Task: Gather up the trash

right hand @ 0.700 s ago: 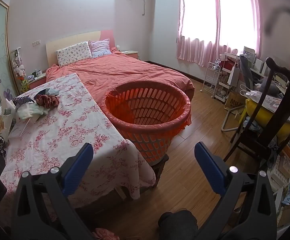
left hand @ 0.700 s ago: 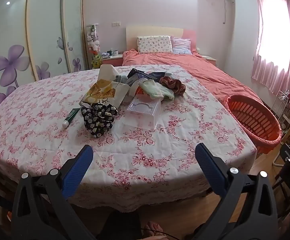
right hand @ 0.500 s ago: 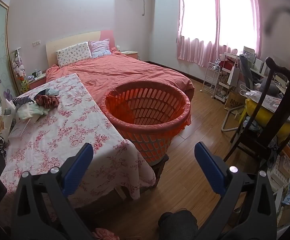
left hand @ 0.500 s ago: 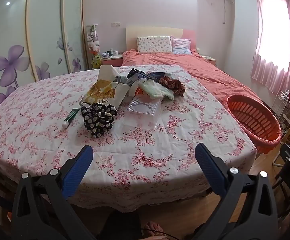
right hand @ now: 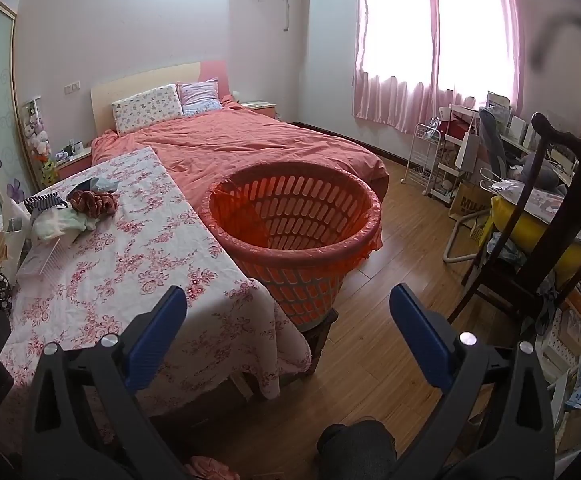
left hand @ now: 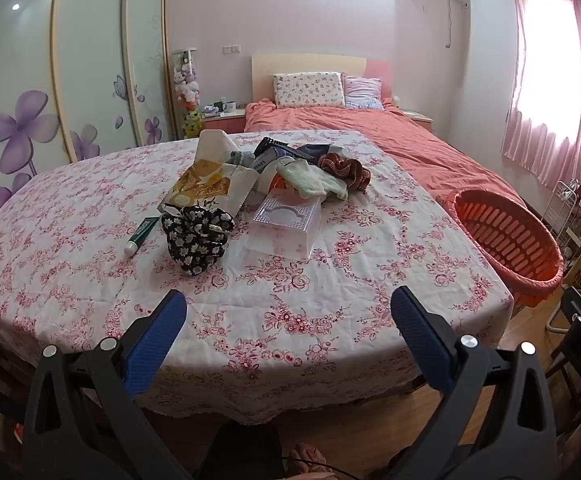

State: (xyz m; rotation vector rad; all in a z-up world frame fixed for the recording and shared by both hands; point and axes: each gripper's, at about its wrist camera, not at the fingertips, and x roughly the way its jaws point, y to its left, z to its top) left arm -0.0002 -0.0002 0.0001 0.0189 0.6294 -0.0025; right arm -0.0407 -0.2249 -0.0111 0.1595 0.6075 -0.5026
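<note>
Left wrist view: the orange basket [left hand: 506, 236] stands off the tabletop's [left hand: 330, 308] right edge, the mixed pile [left hand: 250, 184] well left of it. Both tools, left [left hand: 288, 312] and right [right hand: 288, 312], gape wide and empty; grabbing socks instead of wrappers seems the main risk.

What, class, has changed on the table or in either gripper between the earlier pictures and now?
Nothing visibly changed. The left gripper and right gripper hang open and empty as before; the clutter on the floral tablecloth and the orange basket have not moved.
</note>
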